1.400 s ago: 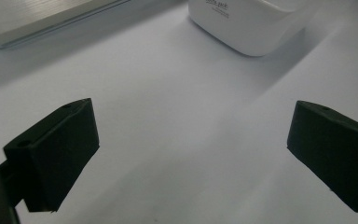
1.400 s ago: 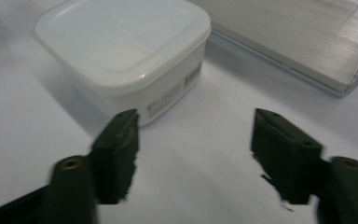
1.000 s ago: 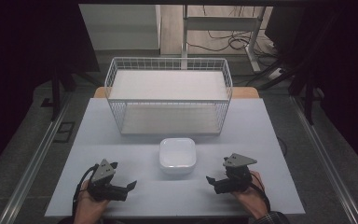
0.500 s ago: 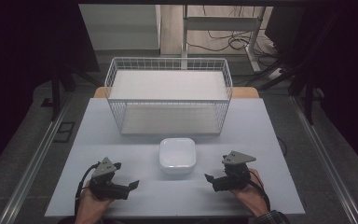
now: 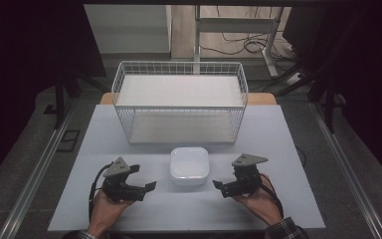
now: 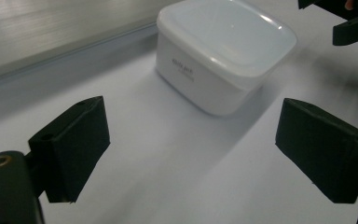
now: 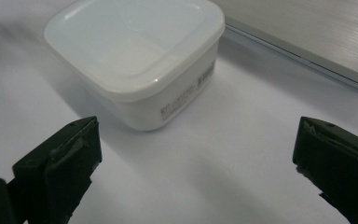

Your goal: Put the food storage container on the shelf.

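A white square plastic container with a fitted lid [image 5: 189, 166] sits on the pale grey surface [image 5: 278, 134], between the two hand-held grippers and just in front of a white wire basket [image 5: 180, 99], whose inside is bare. The left hand-held gripper [image 5: 146, 186] has just been closing slightly; its jaws stand wide, holding nothing. The right hand-held gripper [image 5: 220, 186] gapes wide too, empty. Both point at the container without touching it.
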A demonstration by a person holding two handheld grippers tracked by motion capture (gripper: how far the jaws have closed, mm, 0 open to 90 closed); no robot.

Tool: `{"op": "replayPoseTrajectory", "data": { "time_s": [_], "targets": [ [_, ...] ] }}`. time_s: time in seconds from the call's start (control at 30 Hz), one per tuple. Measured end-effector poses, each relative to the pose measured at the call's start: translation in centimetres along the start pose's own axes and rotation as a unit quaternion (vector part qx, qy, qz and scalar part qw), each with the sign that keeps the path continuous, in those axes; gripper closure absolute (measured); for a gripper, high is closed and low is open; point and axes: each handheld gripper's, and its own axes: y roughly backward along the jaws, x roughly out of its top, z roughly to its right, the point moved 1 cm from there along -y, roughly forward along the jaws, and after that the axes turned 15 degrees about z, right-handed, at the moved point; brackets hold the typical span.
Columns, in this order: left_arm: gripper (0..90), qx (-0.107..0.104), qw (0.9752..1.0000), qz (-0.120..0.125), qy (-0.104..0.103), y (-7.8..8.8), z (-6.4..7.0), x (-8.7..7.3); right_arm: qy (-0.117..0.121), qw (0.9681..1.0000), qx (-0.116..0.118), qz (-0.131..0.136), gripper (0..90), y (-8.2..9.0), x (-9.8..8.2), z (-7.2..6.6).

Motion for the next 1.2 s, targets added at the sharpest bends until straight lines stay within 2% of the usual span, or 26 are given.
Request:
{"op": "replayPoseTrajectory", "data": {
  "time_s": [0.07,0.17,0.27,0.43,0.57,0.63,0.7,0.83,0.93,1.0,1.13,1.2],
  "targets": [
    [9.4,-0.004,1.0000,-0.002,-0.005,-0.6,0.1,0.5,0.000,1.0000,0.003,-0.003,3.1,-0.3,0.4,0.0],
    [10.7,-0.007,0.9999,-0.005,-0.014,-1.7,0.1,1.1,0.000,1.0000,0.001,0.007,6.3,-0.6,0.9,0.0],
    [11.8,-0.015,0.9999,-0.003,-0.009,-2.8,0.0,1.7,0.000,0.9998,0.004,0.019,10.2,-1.1,1.5,0.0],
    [14.7,-0.023,0.9997,-0.001,0.003,-4.8,-0.2,2.4,-0.006,0.9997,0.008,0.020,15.3,-2.4,2.3,0.0],
    [15.0,-0.029,0.9996,-0.003,0.000,-6.3,-0.1,2.7,0.001,0.9996,0.016,0.024,18.8,-3.5,2.8,-0.3],
    [15.0,-0.029,0.9996,-0.005,-0.003,-7.0,0.0,2.8,0.007,0.9995,0.016,0.026,20.8,-4.0,3.0,-0.4],
    [15.0,-0.028,0.9996,-0.007,-0.002,-7.7,-0.1,2.8,0.001,0.9994,0.020,0.029,22.0,-4.4,3.2,-0.3],
    [15.5,-0.031,0.9994,-0.013,-0.005,-8.8,0.0,2.4,-0.006,0.9994,0.026,0.022,22.9,-5.2,3.1,-0.2],
    [16.1,-0.035,0.9990,-0.028,-0.009,-9.5,0.0,1.9,-0.014,0.9993,0.033,0.013,23.0,-5.8,2.8,0.0],
    [17.3,-0.045,0.9986,-0.024,0.014,-9.6,-0.2,1.7,-0.021,0.9990,0.038,0.008,23.4,-6.1,2.6,0.2],
    [18.5,-0.055,0.9972,-0.028,0.042,-9.5,-0.5,1.4,-0.065,0.9958,0.065,-0.005,26.1,-6.4,2.5,0.8],
    [22.7,-0.069,0.9947,-0.028,0.071,-9.3,-0.7,1.1,-0.082,0.9940,0.072,-0.009,26.8,-6.3,2.3,0.9]
  ]
}}
